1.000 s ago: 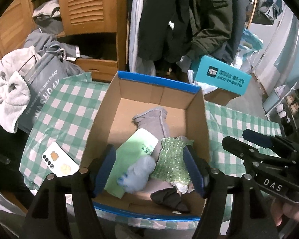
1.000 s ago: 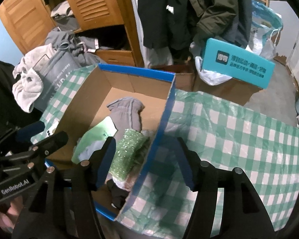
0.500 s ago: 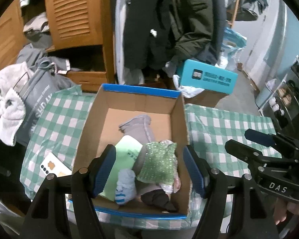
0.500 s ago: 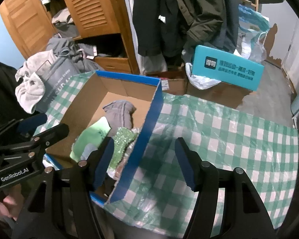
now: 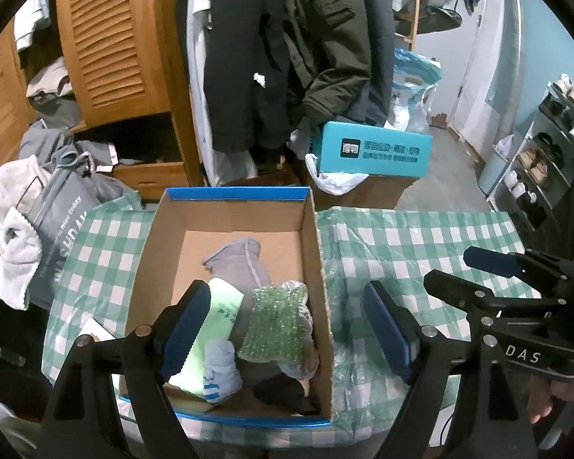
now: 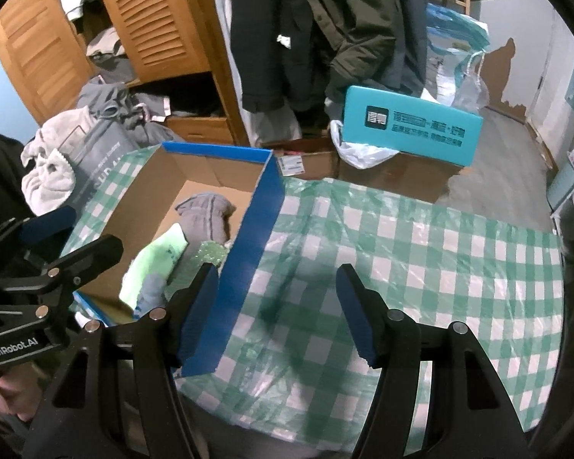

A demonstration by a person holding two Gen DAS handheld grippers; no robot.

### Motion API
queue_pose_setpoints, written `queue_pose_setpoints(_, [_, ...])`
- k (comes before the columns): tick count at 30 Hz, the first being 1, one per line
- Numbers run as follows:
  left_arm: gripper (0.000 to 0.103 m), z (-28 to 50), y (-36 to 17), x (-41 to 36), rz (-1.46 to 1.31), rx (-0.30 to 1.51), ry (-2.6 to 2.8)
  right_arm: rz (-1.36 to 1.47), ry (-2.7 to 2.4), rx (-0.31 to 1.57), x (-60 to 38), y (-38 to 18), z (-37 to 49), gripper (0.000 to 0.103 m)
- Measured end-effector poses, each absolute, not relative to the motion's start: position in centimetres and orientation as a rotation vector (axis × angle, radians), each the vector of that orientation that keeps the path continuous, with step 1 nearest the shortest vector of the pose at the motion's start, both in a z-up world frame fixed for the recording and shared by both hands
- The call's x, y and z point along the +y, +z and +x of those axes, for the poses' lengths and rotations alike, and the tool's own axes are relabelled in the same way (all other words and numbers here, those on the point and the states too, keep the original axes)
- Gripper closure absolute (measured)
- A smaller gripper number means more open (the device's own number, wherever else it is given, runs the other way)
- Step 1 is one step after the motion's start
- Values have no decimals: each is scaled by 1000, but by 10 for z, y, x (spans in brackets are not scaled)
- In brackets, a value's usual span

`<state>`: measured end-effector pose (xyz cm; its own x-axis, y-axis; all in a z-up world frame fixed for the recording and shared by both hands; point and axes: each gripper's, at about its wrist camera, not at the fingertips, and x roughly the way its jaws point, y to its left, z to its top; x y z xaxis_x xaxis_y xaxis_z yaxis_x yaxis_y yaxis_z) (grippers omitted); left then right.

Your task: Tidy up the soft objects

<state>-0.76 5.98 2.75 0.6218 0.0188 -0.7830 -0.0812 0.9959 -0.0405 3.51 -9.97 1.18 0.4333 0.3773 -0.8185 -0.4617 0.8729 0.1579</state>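
A blue-rimmed cardboard box stands on the green checked tablecloth. Inside lie a grey cloth, a light green pack, a sparkly green pouch, a pale blue sock and a dark sock. My left gripper is open and empty, high above the box's near end. My right gripper is open and empty above the tablecloth beside the box's blue wall. The grey cloth and green pack also show in the right wrist view.
A phone lies on the cloth left of the box. A grey bag with a white towel sits at the left. A teal box rests on a carton behind the table. Wardrobe and hanging coats stand behind.
Both grippers have risen and pulled back from the box, so the box and its contents look smaller. Both stay open and empty. The contents have not moved.
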Motion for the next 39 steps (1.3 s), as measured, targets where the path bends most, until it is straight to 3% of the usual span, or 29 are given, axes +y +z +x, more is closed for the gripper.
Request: queue_pose_setpoints(39, [20, -4, 25, 51, -71, 915, 55, -72, 502, 995, -117, 11, 38, 39])
